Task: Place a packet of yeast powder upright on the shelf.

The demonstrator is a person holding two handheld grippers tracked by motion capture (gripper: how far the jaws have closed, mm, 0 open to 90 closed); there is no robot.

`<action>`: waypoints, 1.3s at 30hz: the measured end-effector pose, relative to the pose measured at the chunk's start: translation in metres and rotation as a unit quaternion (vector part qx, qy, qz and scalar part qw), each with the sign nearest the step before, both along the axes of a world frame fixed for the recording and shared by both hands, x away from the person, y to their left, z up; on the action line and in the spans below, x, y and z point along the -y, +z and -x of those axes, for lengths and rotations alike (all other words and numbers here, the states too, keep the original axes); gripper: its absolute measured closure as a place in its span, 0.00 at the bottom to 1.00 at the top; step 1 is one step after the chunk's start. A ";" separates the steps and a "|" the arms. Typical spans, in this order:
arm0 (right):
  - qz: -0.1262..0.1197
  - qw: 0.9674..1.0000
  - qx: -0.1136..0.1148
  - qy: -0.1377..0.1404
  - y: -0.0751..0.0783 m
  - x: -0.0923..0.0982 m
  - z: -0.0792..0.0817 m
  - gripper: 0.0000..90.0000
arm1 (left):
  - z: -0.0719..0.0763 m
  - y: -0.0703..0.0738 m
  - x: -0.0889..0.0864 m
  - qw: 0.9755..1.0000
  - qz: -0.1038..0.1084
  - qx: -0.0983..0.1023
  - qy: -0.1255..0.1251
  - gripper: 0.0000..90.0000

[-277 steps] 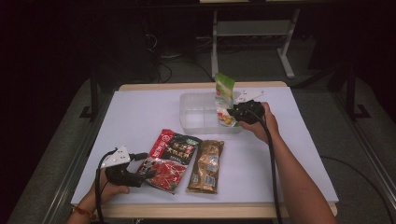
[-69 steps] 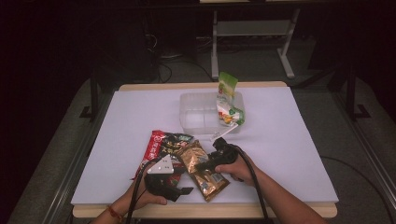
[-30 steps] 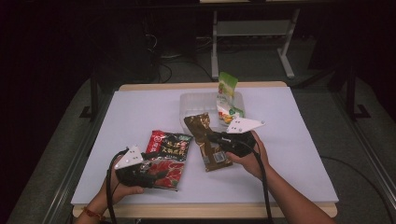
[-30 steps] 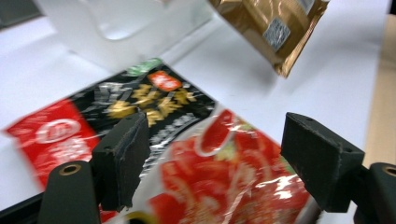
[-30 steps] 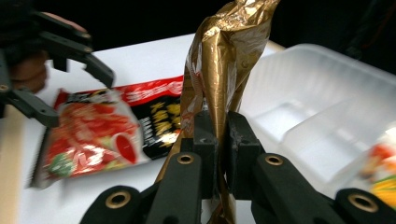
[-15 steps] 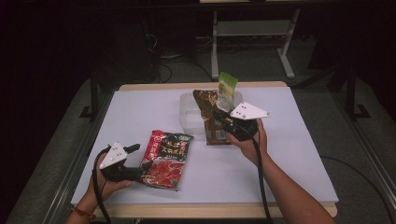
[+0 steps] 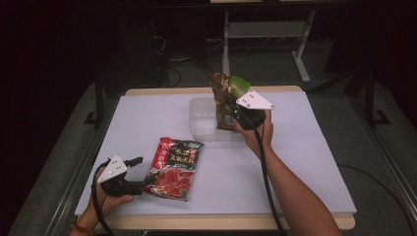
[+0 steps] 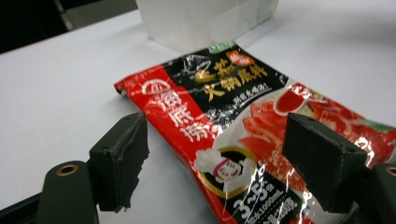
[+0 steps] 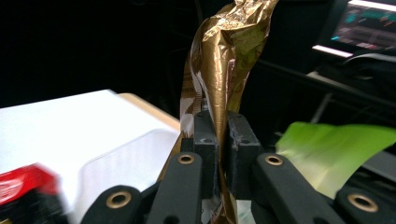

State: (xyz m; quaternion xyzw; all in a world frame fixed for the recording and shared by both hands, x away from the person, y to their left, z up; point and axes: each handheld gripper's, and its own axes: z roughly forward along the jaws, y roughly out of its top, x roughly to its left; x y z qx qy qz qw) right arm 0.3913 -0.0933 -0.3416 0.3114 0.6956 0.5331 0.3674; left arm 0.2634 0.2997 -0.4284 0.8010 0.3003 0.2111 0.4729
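My right gripper point(image 7: 227, 100) point(image 9: 221, 135) is shut on a gold-brown packet point(image 7: 222, 98) point(image 9: 223, 56), which stands upright above the clear plastic box point(image 7: 204, 129) at the back of the table. A green packet point(image 7: 240, 84) point(image 9: 329, 147) stands in the box just behind it. A red and black packet point(image 7: 174, 161) point(image 8: 243, 140) lies flat on the white table point(image 7: 157, 118). My left gripper point(image 7: 143, 172) point(image 8: 229, 163) is open at the packet's near left corner, its jaws on either side of that end without pressing on it.
The clear box point(image 8: 205, 18) stands just beyond the red packet's far end. Wide bare table lies to the left and right of the packets. A metal frame point(image 7: 265, 29) and cables stand on the floor behind the table.
My right gripper has carried the gold-brown packet up and back, from the table's middle to above the box. My left hand slid a little to the left at the red packet.
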 end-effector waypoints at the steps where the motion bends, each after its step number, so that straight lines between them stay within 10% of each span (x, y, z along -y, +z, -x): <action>1: 0.002 1.000 0.002 -0.005 0.000 -0.002 -0.003 0.93 | 0.000 -0.001 0.000 1.000 0.000 0.001 -0.002 0.25; 17: 0.060 0.994 0.027 -0.089 -0.012 -0.037 -0.047 0.93 | 0.002 -0.012 0.006 1.000 0.016 -0.018 -0.016 0.24; 39: 0.060 0.995 -0.039 -0.064 -0.050 -0.056 -0.053 0.89 | 0.002 -0.015 0.005 0.999 0.019 -0.027 -0.018 0.24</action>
